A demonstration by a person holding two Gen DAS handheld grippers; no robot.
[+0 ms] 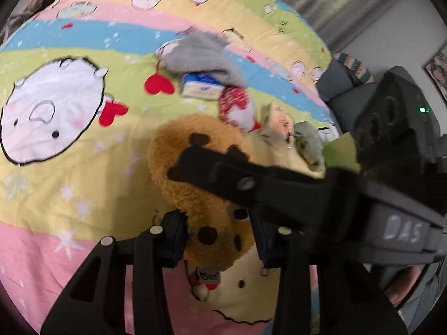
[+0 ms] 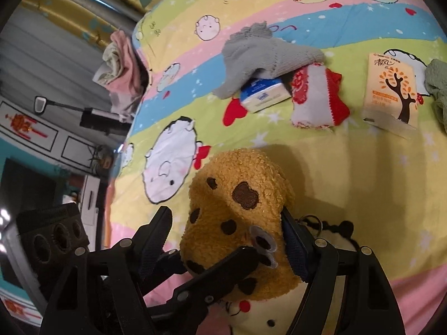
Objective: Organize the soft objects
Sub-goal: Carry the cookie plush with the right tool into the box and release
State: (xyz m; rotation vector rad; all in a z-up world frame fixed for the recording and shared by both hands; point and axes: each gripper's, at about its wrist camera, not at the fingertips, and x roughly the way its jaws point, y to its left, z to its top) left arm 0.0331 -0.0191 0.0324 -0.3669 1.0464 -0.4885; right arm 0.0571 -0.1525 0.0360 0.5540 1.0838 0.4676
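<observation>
A tan plush cookie toy with dark chips (image 1: 195, 173) (image 2: 237, 212) is held above the bed. My left gripper (image 1: 218, 240) is shut on its lower edge. My right gripper (image 2: 226, 237) stands around the toy, its right finger against the plush and its left finger apart; it reaches in from the right in the left wrist view (image 1: 251, 178). On the bed lie a grey cloth (image 2: 265, 53) (image 1: 201, 53), a blue tissue pack (image 2: 265, 95) (image 1: 201, 85), a red-and-white sock (image 2: 315, 97) (image 1: 237, 106), an orange tissue pack (image 2: 391, 89) and a green cloth (image 2: 438, 86) (image 1: 307, 142).
The bed has a striped cartoon cover (image 2: 307, 14) (image 1: 69, 181). Its left edge drops to a room with bundled clothes (image 2: 120, 64) and a cabinet (image 2: 42, 134). Dark pillows (image 1: 340, 83) lie past the bed's right edge.
</observation>
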